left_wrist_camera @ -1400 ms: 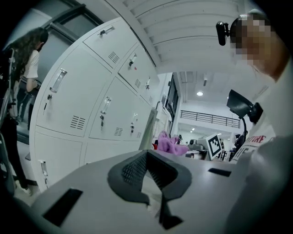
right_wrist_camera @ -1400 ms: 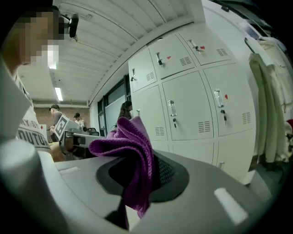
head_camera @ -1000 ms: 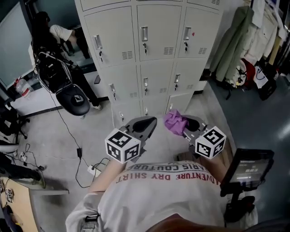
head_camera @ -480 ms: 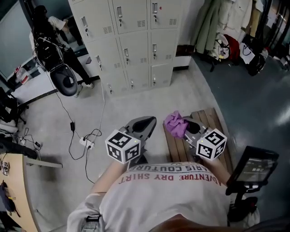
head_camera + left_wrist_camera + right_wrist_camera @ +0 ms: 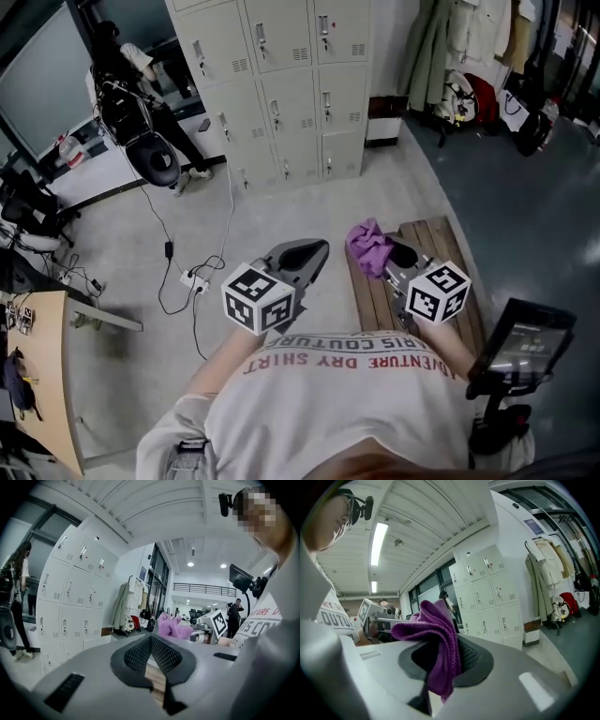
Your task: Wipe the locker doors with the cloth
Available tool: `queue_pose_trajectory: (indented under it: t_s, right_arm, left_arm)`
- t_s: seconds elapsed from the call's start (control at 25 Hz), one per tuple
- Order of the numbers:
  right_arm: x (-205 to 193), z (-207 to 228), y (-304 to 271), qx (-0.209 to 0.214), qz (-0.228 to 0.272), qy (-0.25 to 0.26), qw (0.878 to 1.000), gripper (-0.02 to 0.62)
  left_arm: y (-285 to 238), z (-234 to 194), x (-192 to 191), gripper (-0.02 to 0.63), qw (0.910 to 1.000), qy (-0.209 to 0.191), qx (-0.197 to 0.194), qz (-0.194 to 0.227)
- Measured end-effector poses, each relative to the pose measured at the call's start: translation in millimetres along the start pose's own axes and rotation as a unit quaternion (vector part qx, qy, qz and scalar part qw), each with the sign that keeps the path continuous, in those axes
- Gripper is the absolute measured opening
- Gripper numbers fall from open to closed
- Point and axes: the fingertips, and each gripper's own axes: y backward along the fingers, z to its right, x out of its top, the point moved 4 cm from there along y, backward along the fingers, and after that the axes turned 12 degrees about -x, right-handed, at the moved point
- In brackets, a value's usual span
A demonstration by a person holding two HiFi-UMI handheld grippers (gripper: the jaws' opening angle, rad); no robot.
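Both my grippers well short of lockers (image 5: 281, 84). Right gripper (image 5: 389, 255) pinches purple cloth (image 5: 368, 246) at one bunched fold; hard scrubbing may tug it loose. Left gripper (image 5: 314, 249) closed, empty.

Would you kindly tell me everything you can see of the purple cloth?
The cloth is purple, with a fine knitted-looking weave, soft and crumpled into folds. It is pinched between the shut jaws of the right tongs: a bunch stands up above the jaws and a shorter tail hangs below them. Nothing else touches it. It is held in the air, well away from the lockers, and the left tongs are apart from it.
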Motion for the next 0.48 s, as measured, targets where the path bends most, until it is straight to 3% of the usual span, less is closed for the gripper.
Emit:
queue_pose_trajectory:
  t_s: [0.32, 0.48]
  right_arm:
    - [15, -12, 9, -0.014, 0.012, -0.001, 1.000, 0.066]
    - [3, -68, 25, -0.024, 0.019, 0.001, 1.000, 0.066]
  left_arm:
    - [15, 13, 11, 0.002, 0.9999, -0.012, -0.004, -0.004]
    - [67, 35, 1, 0.002, 0.9998, -0.018, -0.010, 0.000]
